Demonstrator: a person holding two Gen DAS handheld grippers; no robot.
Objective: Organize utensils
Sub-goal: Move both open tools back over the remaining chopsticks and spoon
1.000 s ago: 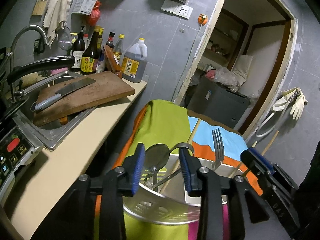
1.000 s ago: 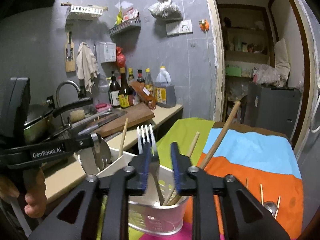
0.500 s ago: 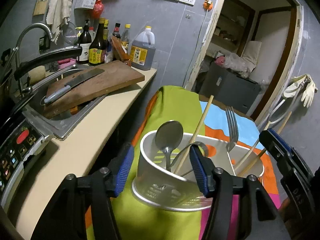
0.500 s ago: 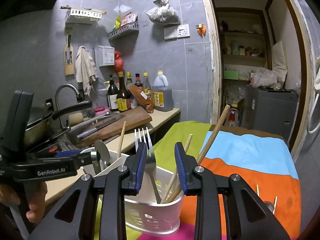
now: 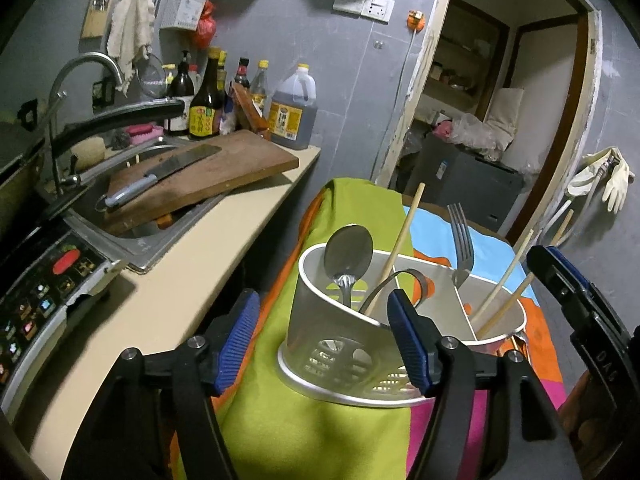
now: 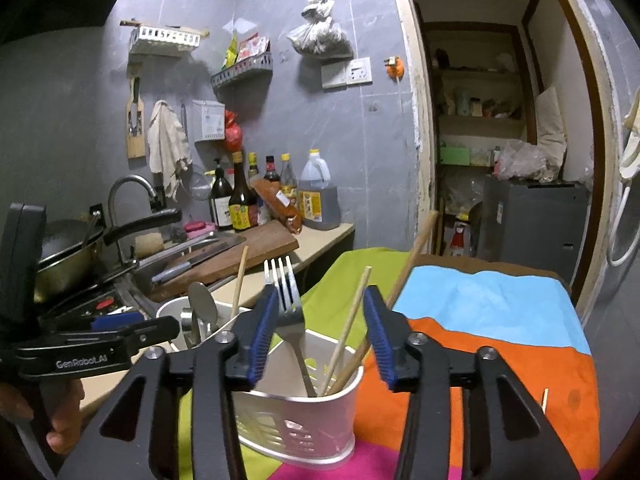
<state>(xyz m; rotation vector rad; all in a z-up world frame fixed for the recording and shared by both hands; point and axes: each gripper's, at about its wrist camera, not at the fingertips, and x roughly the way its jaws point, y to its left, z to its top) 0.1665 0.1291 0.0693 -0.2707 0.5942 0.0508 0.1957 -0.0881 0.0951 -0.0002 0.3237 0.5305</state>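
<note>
A white utensil holder [image 5: 340, 360] stands on a striped cloth [image 5: 320, 432]. A spoon [image 5: 348, 252] and one chopstick [image 5: 400, 248] stand in its left compartment. The fork [image 5: 460, 240] and two chopsticks [image 5: 506, 292] stand in the right one. My left gripper [image 5: 322, 340] hovers before the holder, its jaws opening with nothing between the pads. In the right wrist view my right gripper [image 6: 320, 332] straddles the fork [image 6: 286, 292], jaws opening; the fork stands free next to the left pad. The holder [image 6: 304, 420] sits just behind.
On the left runs a beige counter [image 5: 168, 304] with a sink, a cutting board [image 5: 208, 172] bearing a cleaver, bottles and a stove panel [image 5: 36, 300]. A loose chopstick [image 6: 544, 400] lies on the cloth's orange stripe. A doorway opens behind the table.
Both pairs of jaws have widened. The left gripper has let go of the spoon and drawn back from the holder. The right gripper has released the fork, which now stands in the holder.
</note>
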